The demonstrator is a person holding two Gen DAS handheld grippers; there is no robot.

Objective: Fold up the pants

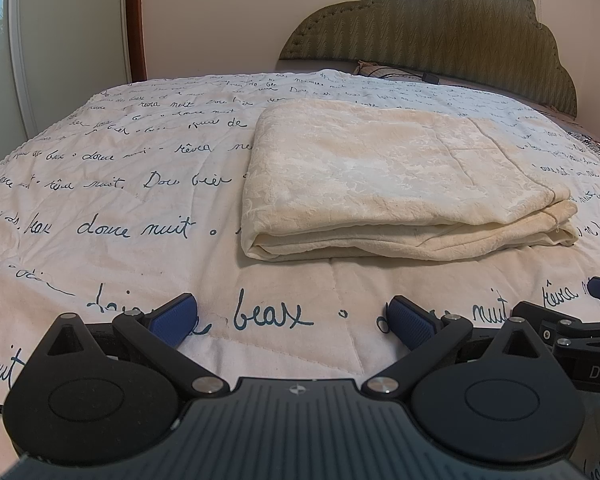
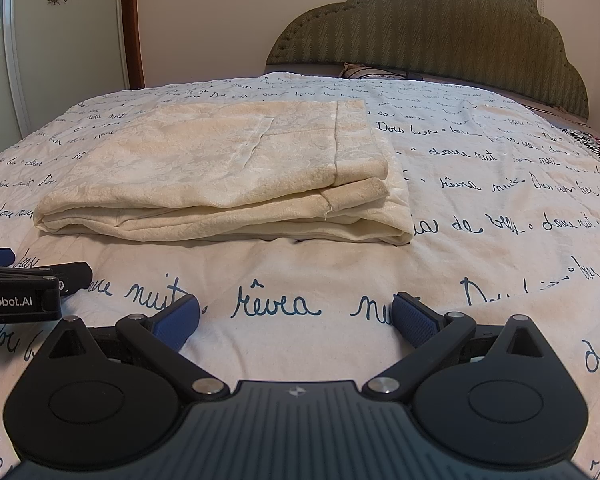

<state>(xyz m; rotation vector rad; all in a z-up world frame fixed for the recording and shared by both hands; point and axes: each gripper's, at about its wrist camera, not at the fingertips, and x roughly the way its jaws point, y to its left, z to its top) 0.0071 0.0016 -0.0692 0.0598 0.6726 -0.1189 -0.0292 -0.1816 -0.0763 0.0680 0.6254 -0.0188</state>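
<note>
Pants lay folded, cream, on quilt, right of centre in left wrist view; left of centre in right wrist view. Left gripper sat low in frame, jaws apart, empty, blue pads over the script print. Right gripper likewise spread wide, holding nothing, short of the pants. Seen only in left view: cable on pillow near headboard, and part of the other gripper at lower right edge. Seen only in right view: hem band with a loose thread at the bundle's front, and the other gripper at left edge.
</note>
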